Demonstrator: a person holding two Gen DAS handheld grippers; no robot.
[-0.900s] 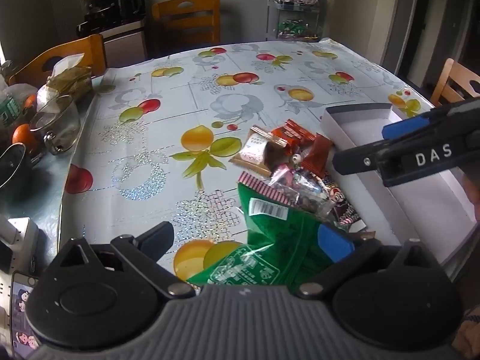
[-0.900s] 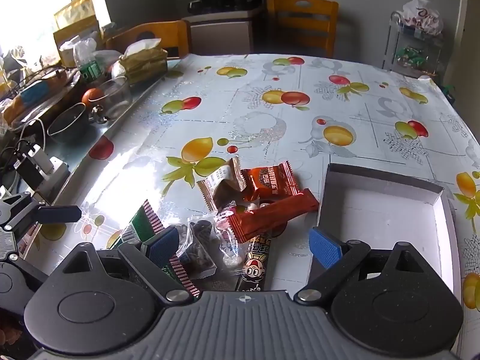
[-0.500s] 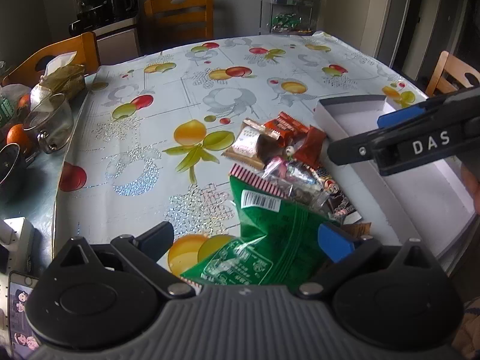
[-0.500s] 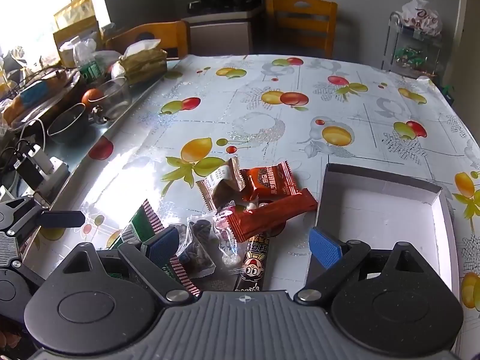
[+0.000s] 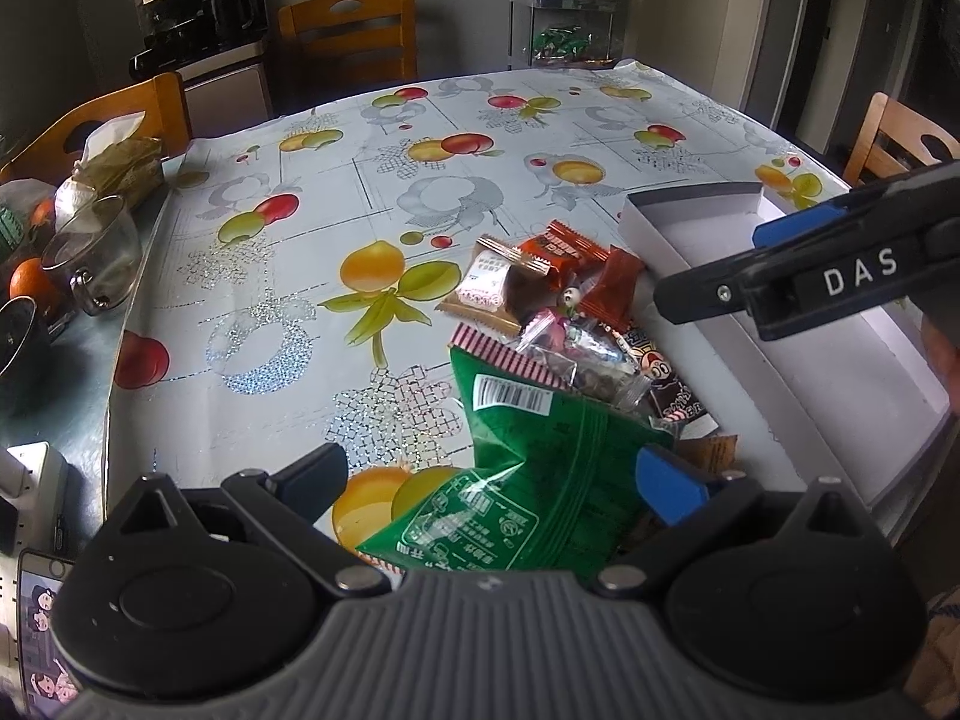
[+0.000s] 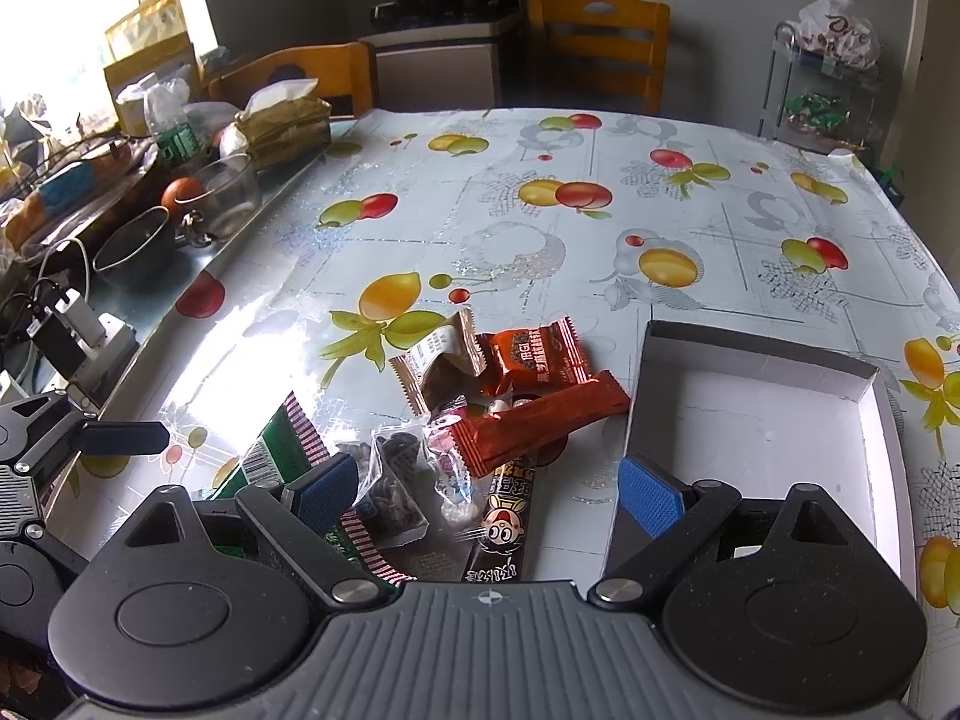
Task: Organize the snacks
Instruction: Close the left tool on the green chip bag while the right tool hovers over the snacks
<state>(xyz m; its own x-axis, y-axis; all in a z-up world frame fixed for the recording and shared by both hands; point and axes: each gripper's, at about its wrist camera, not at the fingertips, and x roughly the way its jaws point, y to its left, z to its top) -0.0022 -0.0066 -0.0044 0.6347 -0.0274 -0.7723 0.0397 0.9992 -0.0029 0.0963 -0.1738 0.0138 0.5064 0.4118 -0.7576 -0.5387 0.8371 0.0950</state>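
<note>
Nothing sorted yet: the white box (image 6: pixel 750 438) sits empty, snack pile (image 6: pixel 480 420) at its nine o'clock, left gripper (image 5: pixel 486 474) and right gripper (image 6: pixel 486 486) both spread wide, holding nothing.

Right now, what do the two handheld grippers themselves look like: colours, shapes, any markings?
Both match: the left gripper and right gripper each have a ribbed grey body, two rounded black housings with silver pivot screws, and angled black fingers tipped with textured blue pads. In the left wrist view, the right gripper's side carries white letters "DAS". No cables or sleeves show.
</note>
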